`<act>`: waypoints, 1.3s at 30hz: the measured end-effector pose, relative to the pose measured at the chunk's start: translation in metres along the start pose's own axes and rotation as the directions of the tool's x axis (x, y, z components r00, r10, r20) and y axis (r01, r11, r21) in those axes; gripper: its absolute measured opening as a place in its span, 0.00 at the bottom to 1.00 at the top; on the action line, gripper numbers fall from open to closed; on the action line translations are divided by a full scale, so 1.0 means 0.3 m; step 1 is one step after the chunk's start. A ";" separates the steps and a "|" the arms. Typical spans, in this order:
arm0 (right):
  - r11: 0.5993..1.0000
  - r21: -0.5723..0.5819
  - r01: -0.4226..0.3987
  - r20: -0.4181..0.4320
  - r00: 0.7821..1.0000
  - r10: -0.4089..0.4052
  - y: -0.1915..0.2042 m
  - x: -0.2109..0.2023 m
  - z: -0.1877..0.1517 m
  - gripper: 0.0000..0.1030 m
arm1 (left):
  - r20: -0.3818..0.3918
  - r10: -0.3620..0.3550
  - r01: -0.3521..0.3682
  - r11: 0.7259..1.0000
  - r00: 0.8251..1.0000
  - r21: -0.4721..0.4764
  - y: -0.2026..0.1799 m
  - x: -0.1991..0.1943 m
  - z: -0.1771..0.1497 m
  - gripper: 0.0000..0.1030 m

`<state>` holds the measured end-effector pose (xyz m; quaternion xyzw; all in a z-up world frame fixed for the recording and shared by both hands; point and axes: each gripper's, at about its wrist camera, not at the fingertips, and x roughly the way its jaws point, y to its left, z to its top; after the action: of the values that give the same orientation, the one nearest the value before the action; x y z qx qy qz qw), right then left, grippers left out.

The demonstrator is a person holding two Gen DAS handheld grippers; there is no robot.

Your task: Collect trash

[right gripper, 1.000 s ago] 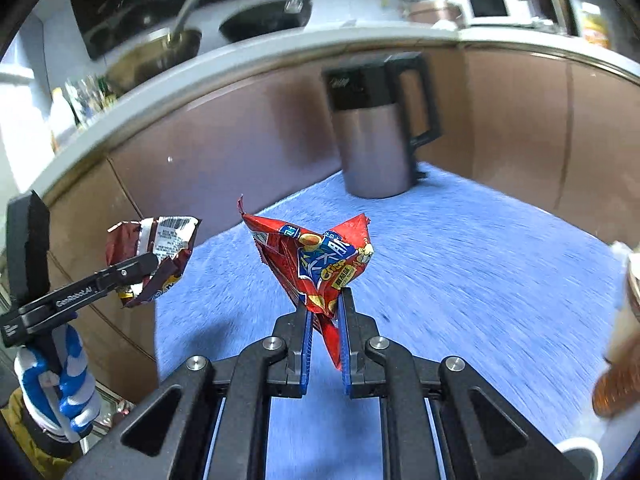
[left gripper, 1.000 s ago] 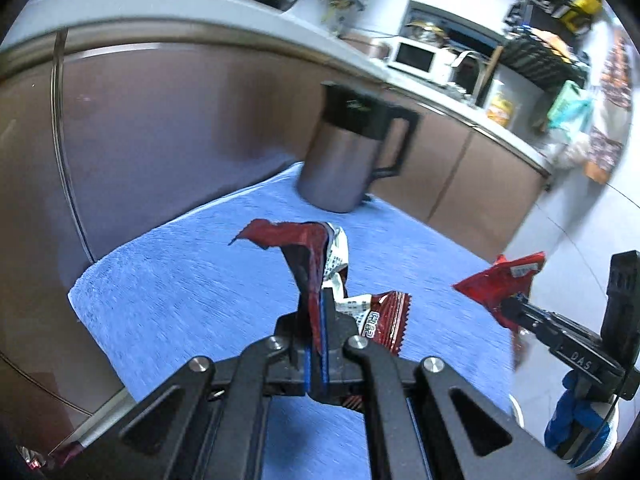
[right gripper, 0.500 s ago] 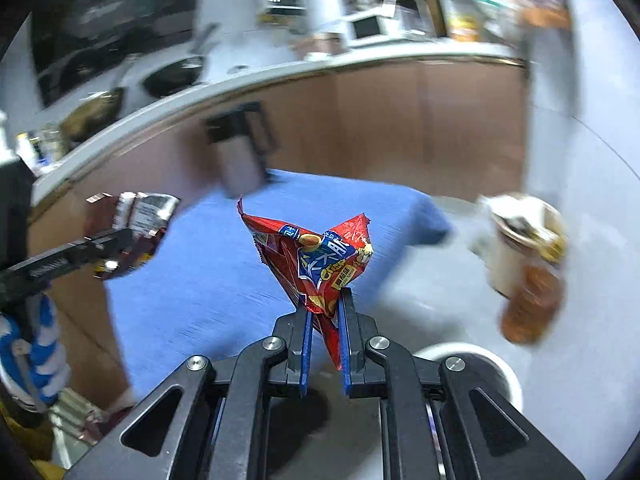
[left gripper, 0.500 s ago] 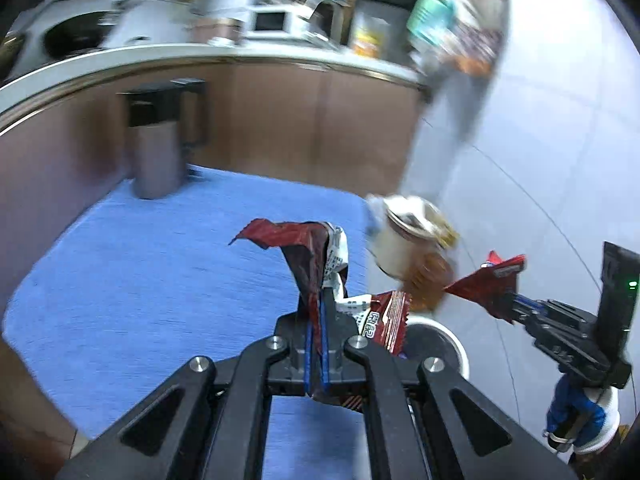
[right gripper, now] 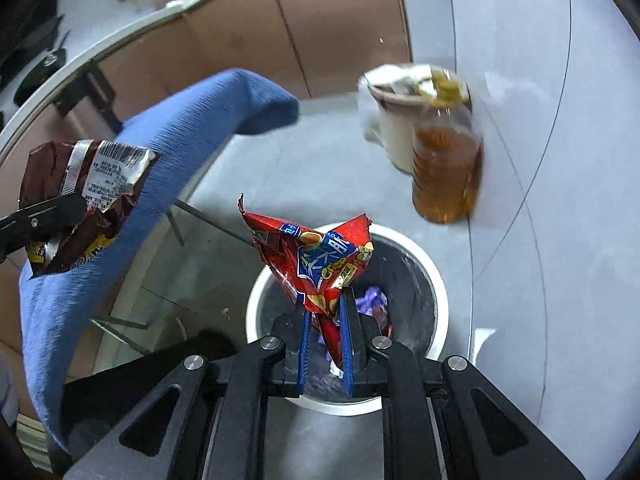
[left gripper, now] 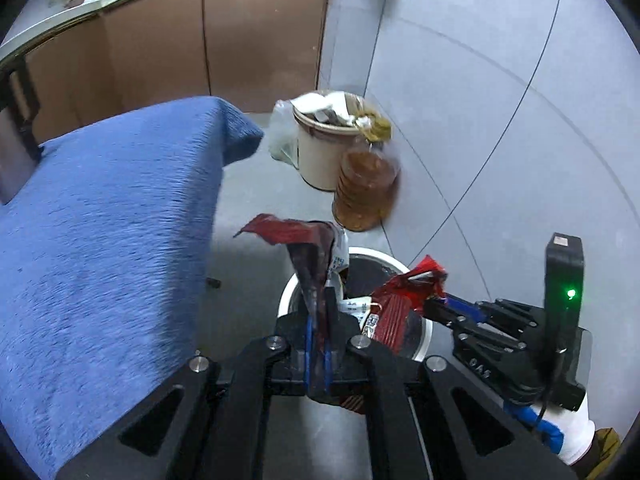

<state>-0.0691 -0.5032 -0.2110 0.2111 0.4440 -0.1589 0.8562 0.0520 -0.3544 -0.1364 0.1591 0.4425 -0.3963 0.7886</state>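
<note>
My left gripper [left gripper: 318,344] is shut on a dark red-brown snack wrapper [left gripper: 308,256], held above a white-rimmed trash bin [left gripper: 416,344] on the floor. My right gripper [right gripper: 325,332] holds a red snack wrapper [right gripper: 320,268] over the same bin [right gripper: 436,280]; its jaws stand a little apart with the wrapper between them. The bin holds purple and white scraps [right gripper: 372,300]. The right gripper [left gripper: 444,306] with its red wrapper [left gripper: 404,296] shows in the left wrist view. The left gripper's wrapper [right gripper: 80,196] shows at the left of the right wrist view.
A table with a blue cloth [left gripper: 100,220] stands left of the bin; its edge [right gripper: 192,128] overhangs the floor. A beige bucket full of rubbish [left gripper: 324,152] and a bottle of amber liquid [left gripper: 364,192] stand on the grey floor beyond the bin. Brown cabinets [left gripper: 160,40] line the back.
Both grippers have swung right and down from the blue table to above the trash bin, each still carrying its wrapper. The right jaws look slightly wider apart than before.
</note>
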 end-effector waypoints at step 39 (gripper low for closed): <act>0.997 -0.053 0.056 0.115 0.992 -0.049 0.205 -0.107 0.064 0.45 | 0.229 0.282 -0.244 0.953 0.932 -0.181 0.236 -0.372 -0.133 0.47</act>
<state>-0.0454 -0.4573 -0.1611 0.1661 0.4043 -0.1807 0.8811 0.0506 -0.2314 -0.0739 0.1056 0.3419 -0.2695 0.8941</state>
